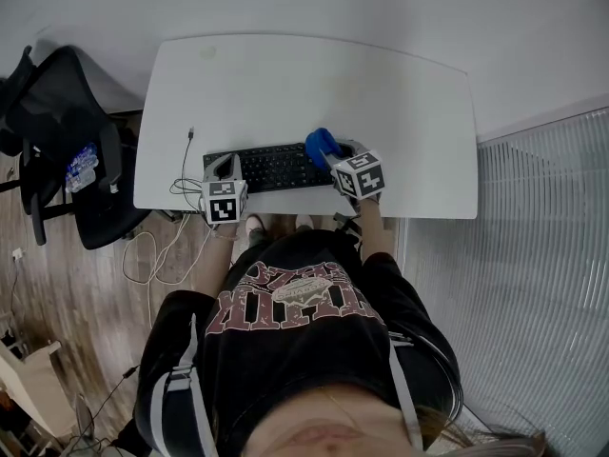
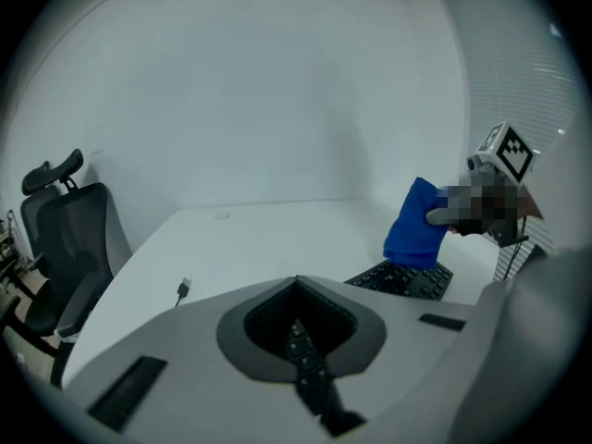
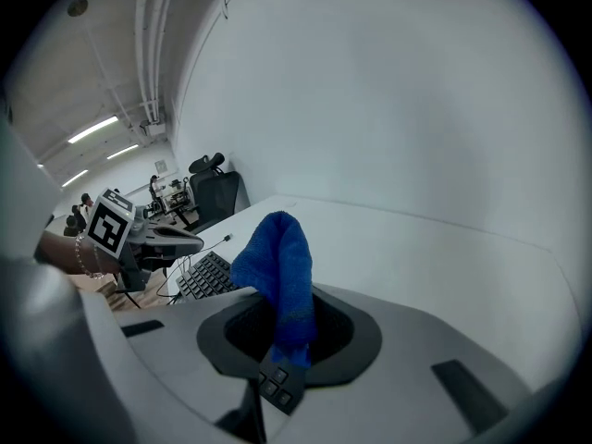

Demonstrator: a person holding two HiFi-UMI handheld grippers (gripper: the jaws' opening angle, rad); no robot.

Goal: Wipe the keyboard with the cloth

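A black keyboard [image 1: 276, 167] lies along the near edge of the white table [image 1: 285, 84]. My right gripper [image 1: 335, 152] is shut on a blue cloth [image 1: 321, 144], held just over the keyboard's right end. In the right gripper view the cloth [image 3: 277, 266] stands up out of the closed jaws, with keys showing below it. My left gripper [image 1: 224, 171] sits shut at the keyboard's left end. Nothing shows clearly between its fingers. In the left gripper view keys show through the slit and the cloth [image 2: 416, 225] hangs over the keyboard [image 2: 402, 280].
A black office chair [image 1: 67, 150] with a water bottle [image 1: 84, 167] stands left of the table. A thin cable with a plug [image 1: 190, 136] lies on the table near the keyboard's left end. A ribbed partition [image 1: 542, 255] runs along the right.
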